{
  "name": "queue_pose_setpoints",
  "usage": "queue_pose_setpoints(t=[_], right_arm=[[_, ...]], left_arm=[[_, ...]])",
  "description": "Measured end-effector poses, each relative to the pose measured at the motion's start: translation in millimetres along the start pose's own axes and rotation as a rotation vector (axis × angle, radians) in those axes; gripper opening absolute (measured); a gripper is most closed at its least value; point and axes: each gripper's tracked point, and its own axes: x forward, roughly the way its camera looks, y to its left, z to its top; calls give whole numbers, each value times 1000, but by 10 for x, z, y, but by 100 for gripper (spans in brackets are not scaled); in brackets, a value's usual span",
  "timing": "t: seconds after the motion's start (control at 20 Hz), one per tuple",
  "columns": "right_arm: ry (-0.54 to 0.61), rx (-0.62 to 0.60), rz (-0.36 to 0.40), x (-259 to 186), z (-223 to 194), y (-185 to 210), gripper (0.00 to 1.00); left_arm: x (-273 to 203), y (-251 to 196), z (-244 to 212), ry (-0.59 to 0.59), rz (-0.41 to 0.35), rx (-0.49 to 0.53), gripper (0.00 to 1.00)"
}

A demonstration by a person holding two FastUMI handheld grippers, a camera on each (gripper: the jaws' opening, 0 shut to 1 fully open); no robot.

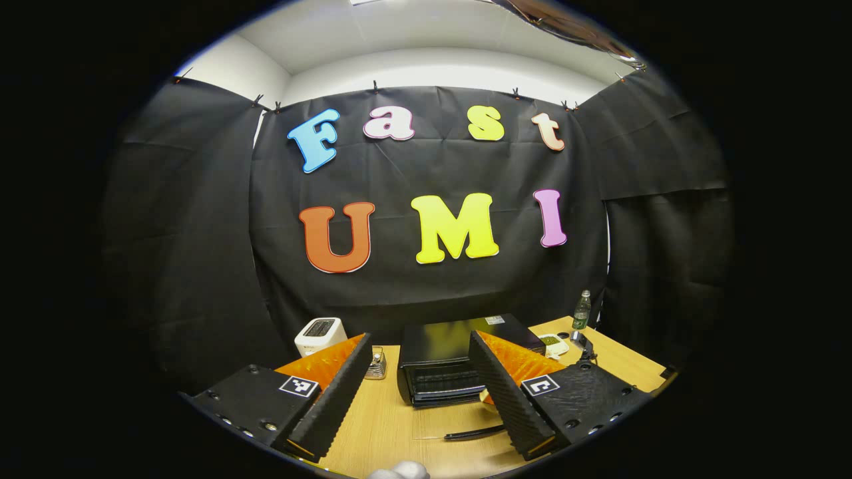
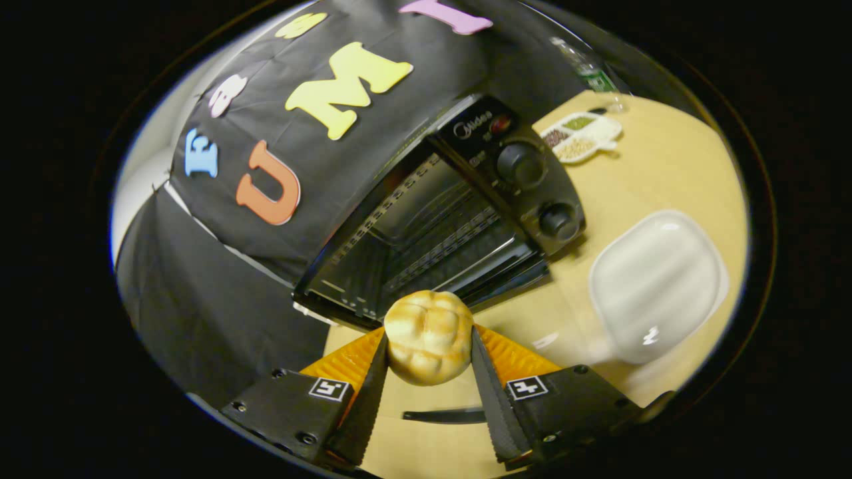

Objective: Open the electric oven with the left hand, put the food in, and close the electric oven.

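A black electric oven (image 2: 466, 199) stands on the wooden table (image 2: 665, 173) with its door (image 2: 509, 269) folded down and its rack showing inside. My right gripper (image 2: 428, 336) is shut on a golden bread bun (image 2: 426, 342), held just in front of the oven's mouth and above the table. In the left gripper view the oven (image 1: 459, 346) sits a little way ahead. My left gripper (image 1: 419, 342) is open with nothing between its fingers, raised above the table short of the oven.
A white plate (image 2: 655, 283) lies right of the oven, a divided dish of grains (image 2: 581, 136) and a green bottle (image 1: 582, 310) behind it. A white toaster (image 1: 320, 334) and a small jar (image 1: 377, 364) stand left of the oven. A thin black strip (image 1: 476, 434) lies on the table.
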Motion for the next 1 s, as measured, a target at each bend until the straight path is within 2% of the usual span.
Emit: queue_pose_setpoints(t=[0.05,0.3,0.35,0.7,1.0], right_arm=[[-8,35,22,35,-15,43,72],[-27,111,34,334,-84,211,72],[-33,129,34,372,-61,224,70],[-95,250,42,672,189,270,71],[-176,275,-20,856,426,139,71]], left_arm=[[-5,24,-16,5,-1,2,95],[-6,137,-89,21,-1,2,96],[-12,142,-87,22,-4,2,96],[-12,151,-120,29,-16,15,96],[-6,151,-165,44,-19,22,96]])
